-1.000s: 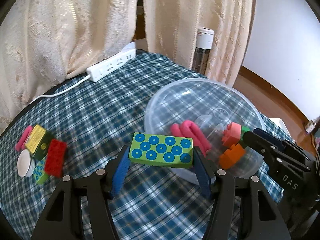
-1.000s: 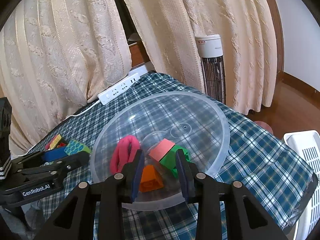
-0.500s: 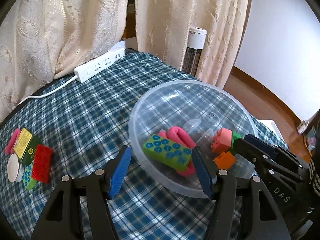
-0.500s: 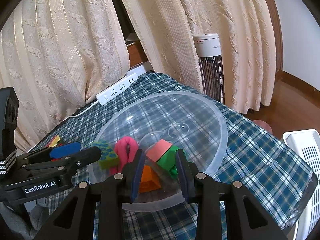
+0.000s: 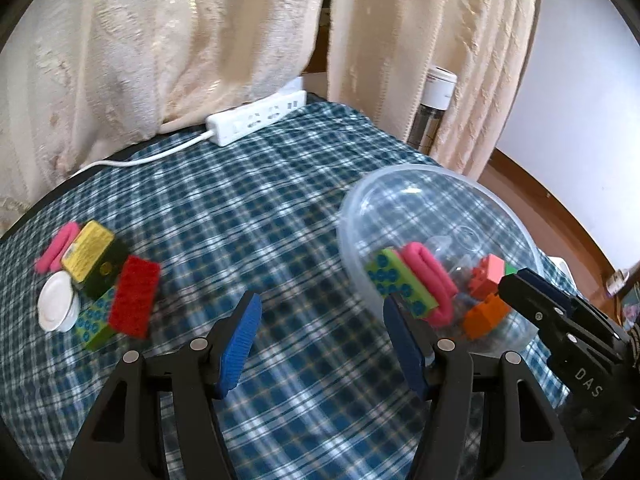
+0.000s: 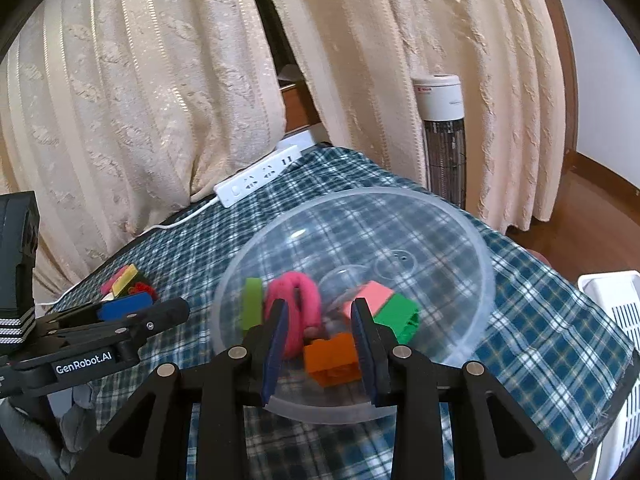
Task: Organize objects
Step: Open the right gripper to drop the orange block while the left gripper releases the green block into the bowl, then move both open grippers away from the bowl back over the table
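1. Left gripper point(image 5: 322, 338) held low over the blue plaid cloth covering the counter point(image 5: 248, 216), blue-padded jaws spread wide with nothing between them, pointing at the gap between the loose pile and the bowl.
2. Right gripper point(image 6: 320, 344) poised at the near rim of the clear plastic round bowl point(image 6: 460, 216), jaws parted either side of the orange toy brick point(image 6: 331, 359); cannot tell whether the pads touch it.
3. Inside the bowl: green foam block with blue dots point(image 5: 400, 284) lying against the pink looped band point(image 5: 430, 282), then the orange brick, a pink brick point(image 6: 374, 294) and a green brick point(image 6: 402, 314) touching one another.
4. Off to the left on the cloth, well apart from the bowl: red toy brick point(image 5: 134, 298) atop a second green dotted block point(image 5: 96, 322), beside a yellow-topped dark box point(image 5: 94, 256), a white round cap point(image 5: 56, 306) and a pink band point(image 5: 56, 246).
5. Farther back: white power strip point(image 5: 256, 122) at the cloth's edge under cream curtains point(image 5: 160, 40).
6. Versus a second ago: green dotted block gone from the left jaws and now resting in the bowl; left gripper swung away toward the pile; right gripper much as before.
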Available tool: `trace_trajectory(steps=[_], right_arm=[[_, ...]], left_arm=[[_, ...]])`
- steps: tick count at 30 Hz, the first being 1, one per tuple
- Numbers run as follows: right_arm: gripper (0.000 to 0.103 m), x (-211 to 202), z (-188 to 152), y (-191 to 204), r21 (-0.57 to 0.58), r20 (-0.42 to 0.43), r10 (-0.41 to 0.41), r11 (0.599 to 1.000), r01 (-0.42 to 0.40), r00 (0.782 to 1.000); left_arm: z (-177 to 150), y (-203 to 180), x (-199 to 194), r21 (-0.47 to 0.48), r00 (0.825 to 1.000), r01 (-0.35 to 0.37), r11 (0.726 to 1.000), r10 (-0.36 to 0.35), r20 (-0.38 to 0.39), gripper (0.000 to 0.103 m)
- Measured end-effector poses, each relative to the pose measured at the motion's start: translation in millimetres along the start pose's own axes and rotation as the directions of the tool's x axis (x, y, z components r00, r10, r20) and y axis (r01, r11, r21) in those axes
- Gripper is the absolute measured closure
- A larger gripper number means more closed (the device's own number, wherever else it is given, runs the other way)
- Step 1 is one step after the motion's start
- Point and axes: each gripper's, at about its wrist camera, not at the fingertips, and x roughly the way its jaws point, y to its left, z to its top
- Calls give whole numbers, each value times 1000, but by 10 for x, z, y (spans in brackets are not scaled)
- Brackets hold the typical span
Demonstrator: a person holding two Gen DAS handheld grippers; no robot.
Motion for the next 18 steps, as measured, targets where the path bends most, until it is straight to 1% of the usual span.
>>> trace_trajectory(steps=[9, 18], right_arm=[[66, 26, -1, 259, -39, -8, 34, 999, -34, 999], [64, 66, -16, 516, -78, -23, 70, 994, -72, 997]], left_arm=[[-99, 318, -121, -57, 999, -45, 997, 45, 2, 38], [-214, 561, -221, -89, 995, -101, 991, 101, -4, 38]])
